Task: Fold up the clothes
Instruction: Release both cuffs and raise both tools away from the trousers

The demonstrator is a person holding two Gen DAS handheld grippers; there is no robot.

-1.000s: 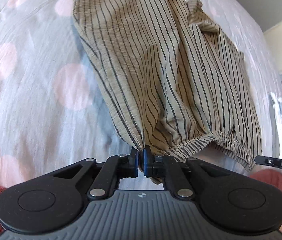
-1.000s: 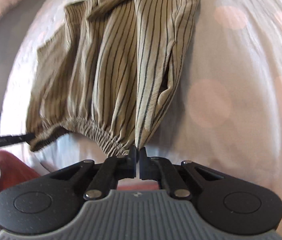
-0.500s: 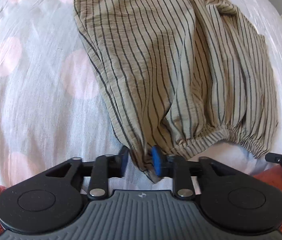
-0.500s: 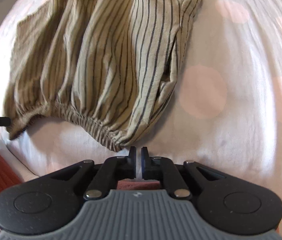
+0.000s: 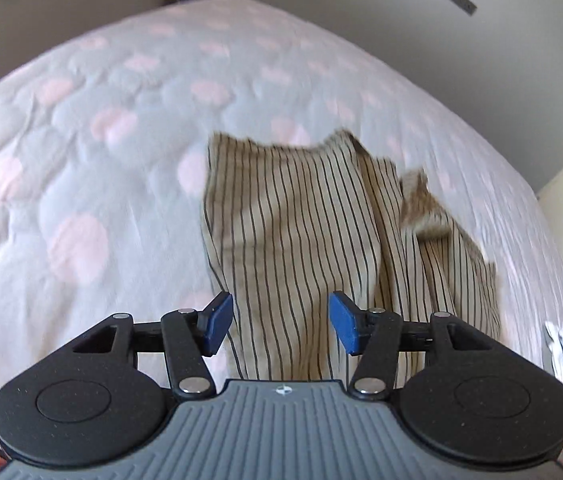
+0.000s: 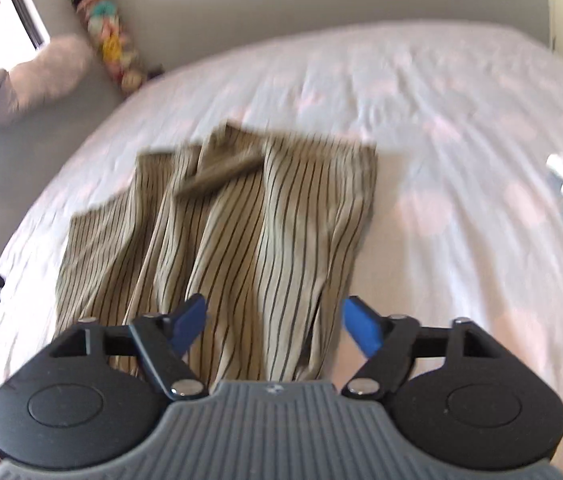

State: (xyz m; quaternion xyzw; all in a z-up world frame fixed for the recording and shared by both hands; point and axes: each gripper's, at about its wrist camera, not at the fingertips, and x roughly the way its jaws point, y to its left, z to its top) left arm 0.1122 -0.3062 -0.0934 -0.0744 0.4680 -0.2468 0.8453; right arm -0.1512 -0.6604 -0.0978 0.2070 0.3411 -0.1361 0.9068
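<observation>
**Both claws released above the striped garment**

A tan garment with thin dark stripes (image 5: pixel 305 240) lies spread on a pale bedspread dotted with pink circles (image 5: pixel 81 160). In the left wrist view it fills the centre and runs toward the right of the frame, with a rumpled fold at its upper right edge. The left gripper (image 5: pixel 279 324) hangs over the cloth's near end, its jaws opening; the striped fabric shows in the gap between the blue pads (image 5: pixel 217 322), but neither pad presses on it.

In the right wrist view the same garment (image 6: pixel 241 232) sits in the centre and lower left of the frame, lying in long pleats, with a twisted fold near its far edge. The right gripper (image 6: pixel 275 326) is over the garment's right edge, its jaws opening wide, and the cloth lies below them, apart from the pads.

A stuffed toy (image 6: pixel 109 40) leans against the wall in the upper left, beside a pale pillow (image 6: pixel 21 84).
</observation>
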